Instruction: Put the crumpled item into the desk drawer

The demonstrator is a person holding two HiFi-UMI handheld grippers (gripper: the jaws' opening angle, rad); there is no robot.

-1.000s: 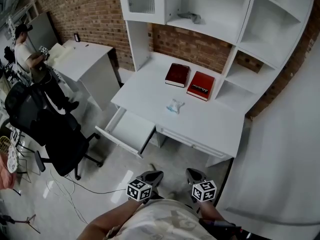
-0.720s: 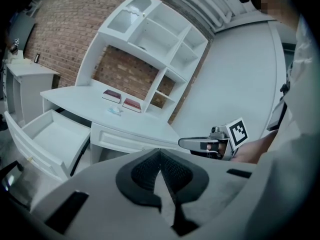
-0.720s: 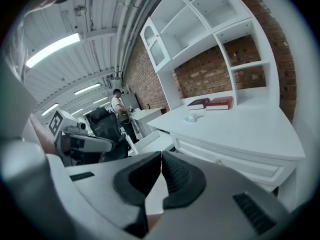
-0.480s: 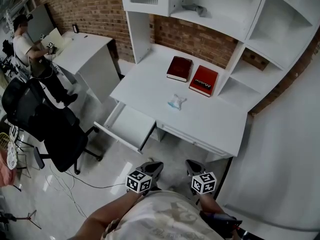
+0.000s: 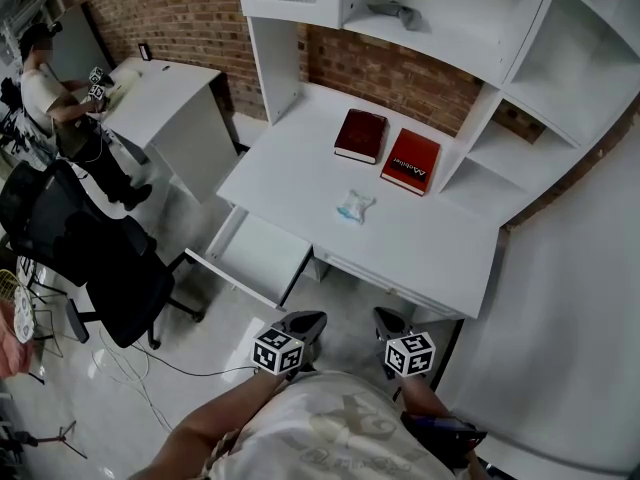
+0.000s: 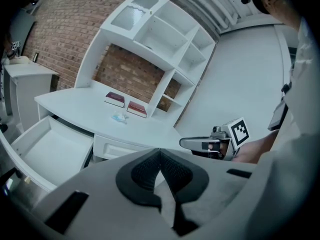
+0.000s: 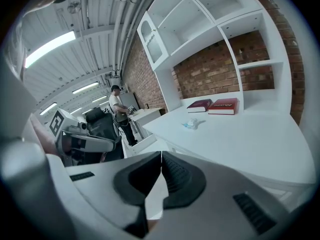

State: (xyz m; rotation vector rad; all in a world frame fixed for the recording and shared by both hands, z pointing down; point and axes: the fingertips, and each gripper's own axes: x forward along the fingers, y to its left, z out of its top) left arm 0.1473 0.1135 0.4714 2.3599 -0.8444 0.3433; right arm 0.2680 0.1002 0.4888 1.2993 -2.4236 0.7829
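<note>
In the head view the left gripper (image 5: 305, 321) and right gripper (image 5: 390, 320) hang short of the table (image 5: 290, 158), with the crumpled item (image 5: 354, 206) well ahead of both jaws and the open drawer (image 5: 262, 258) ahead-left. The left gripper view shows jaws closed on nothing. The right gripper view shows the same, so this is likely the approach; next, reach in and open over the item.

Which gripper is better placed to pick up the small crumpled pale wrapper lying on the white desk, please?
Probably the right gripper, narrowly: the crumpled pale wrapper lies slightly nearer its line, while the left gripper faces the open white drawer. Both are shut and empty.
</note>
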